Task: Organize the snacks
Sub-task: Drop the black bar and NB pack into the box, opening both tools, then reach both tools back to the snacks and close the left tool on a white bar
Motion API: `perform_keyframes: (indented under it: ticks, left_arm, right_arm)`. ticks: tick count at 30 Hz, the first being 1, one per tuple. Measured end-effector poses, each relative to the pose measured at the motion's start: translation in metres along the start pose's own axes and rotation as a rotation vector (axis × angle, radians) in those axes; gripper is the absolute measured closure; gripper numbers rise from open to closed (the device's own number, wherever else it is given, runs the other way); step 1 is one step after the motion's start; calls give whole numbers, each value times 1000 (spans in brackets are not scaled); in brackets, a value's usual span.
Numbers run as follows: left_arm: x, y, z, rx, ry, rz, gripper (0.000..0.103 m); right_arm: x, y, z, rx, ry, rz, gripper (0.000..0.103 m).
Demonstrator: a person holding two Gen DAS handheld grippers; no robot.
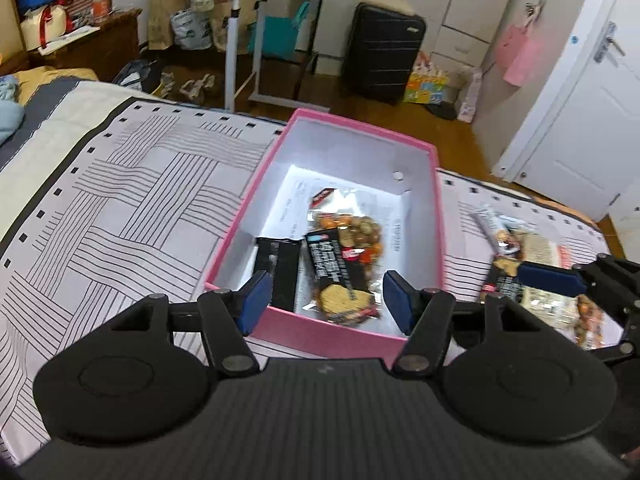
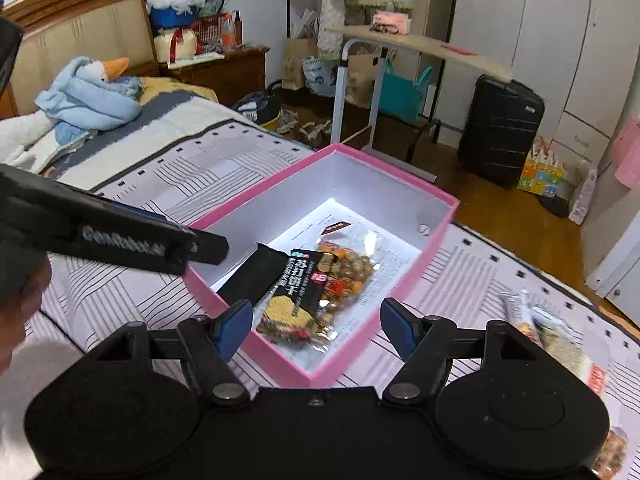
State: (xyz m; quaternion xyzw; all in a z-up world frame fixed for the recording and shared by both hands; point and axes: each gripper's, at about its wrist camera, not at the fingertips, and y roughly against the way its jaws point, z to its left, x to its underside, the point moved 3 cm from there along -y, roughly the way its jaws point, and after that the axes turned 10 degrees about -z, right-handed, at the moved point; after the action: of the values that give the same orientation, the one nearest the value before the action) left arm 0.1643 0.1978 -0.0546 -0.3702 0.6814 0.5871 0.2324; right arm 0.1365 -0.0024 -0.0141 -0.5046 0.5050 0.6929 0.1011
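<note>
snacks sit in two places on the bed: three packets (image 2: 316,292) lie inside the pink box (image 2: 280,364), and a loose pile (image 1: 536,276) waits on the bedspread (image 1: 120,200) by the box's right side. left gripper (image 1: 326,300) and right gripper (image 2: 316,330) hang above the box, fingers spread and empty. next, probably: reach right, pinch one packet by its edge, lift it clear of the box wall.

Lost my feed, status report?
Both grippers open, empty: left gripper, right gripper. Snack packets inside pink cardboard box. More packets beside it. Nothing blocking.
</note>
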Motion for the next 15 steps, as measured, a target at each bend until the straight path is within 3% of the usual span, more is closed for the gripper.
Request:
perform_keyframes:
  ticks: [8,15]
  left_arm:
    - [-4,32,-54,172,-63,-9,41]
    - [8,25,-126,253,-169,28,41]
  right_arm:
    - [13,77,-73,24,-135,-47,25]
    - [47,93,-120,64,-229,-26,25]
